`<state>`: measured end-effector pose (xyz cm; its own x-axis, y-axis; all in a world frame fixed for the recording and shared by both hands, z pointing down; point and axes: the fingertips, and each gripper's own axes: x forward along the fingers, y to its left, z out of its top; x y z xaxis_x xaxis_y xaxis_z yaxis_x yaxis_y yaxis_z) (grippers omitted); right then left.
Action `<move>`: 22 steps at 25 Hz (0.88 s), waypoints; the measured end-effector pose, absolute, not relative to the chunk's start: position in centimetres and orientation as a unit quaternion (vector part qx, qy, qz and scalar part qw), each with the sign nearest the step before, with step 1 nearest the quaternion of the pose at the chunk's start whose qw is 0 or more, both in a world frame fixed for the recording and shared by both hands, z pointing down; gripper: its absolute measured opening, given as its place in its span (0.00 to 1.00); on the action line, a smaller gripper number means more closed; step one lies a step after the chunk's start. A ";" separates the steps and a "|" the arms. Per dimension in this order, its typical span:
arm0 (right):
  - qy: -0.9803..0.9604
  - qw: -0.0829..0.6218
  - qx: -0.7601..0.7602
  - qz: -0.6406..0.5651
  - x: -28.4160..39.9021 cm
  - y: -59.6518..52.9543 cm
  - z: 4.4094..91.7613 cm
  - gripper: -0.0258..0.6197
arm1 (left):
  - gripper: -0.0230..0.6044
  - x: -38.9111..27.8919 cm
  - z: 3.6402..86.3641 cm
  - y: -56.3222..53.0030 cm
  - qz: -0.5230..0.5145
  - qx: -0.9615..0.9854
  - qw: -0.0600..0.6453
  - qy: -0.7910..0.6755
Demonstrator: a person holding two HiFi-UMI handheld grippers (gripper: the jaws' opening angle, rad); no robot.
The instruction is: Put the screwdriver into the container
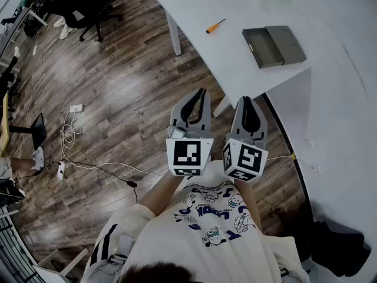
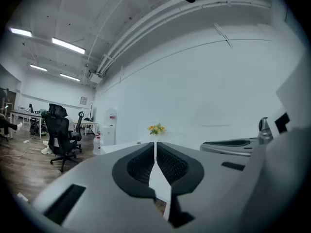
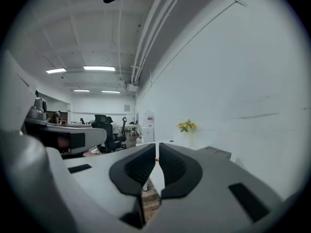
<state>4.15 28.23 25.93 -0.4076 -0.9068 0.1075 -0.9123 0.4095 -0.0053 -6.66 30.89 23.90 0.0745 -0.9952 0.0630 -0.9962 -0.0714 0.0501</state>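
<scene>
I'm at the very start: nothing is picked up yet, and both tools hang in front of my chest over the floor (image 1: pixel 118 93), short of the table (image 1: pixel 194 5). The left gripper (image 1: pixel 200 94) has its jaws pressed together with nothing between them; its own view shows the ribbed black pads meeting along a thin seam. The right gripper (image 1: pixel 246 101) is the same, closed and empty.

The screwdriver (image 1: pixel 215 26) lies flat on the white tabletop, near the table's front edge and well apart from both grippers. It has an orange handle and a thin dark shaft, and it lies at a slant. The container (image 1: pixel 274 46) sits on the same table to the right of the tool, with a clear gap between them. It is a grey, matte, rectangular box: one half is an open shallow tray, the other a flat lid-like panel alongside it.

As I judge it, the next move is an approach: step toward the table, open one pair of jaws, and come down across the handle, which gives more to grip than the slim shaft. The tabletop looks smooth and hard, so the round handle may roll if nudged. The floor is glossy dark wood planks, with cables (image 1: pixel 70 134) trailing at the left.
</scene>
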 end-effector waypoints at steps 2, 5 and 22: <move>-0.840 0.044 0.540 0.031 4.0 28.2 26.0 0.10 | 0.08 -6.7 23.9 30.8 0.007 0.731 0.038 -0.681; -0.841 0.043 0.538 0.031 3.9 28.1 26.1 0.10 | 0.08 -6.7 23.9 30.6 0.008 0.731 0.037 -0.681; -0.849 0.040 0.526 0.038 4.9 26.2 26.3 0.10 | 0.08 -6.5 24.4 29.0 0.019 0.724 0.038 -0.688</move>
<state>4.87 26.21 26.25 -0.4439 -0.8896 0.1070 -0.8956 0.4442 -0.0223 -6.54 29.01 24.45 0.0513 -0.9955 0.0800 -0.9984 -0.0492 0.0278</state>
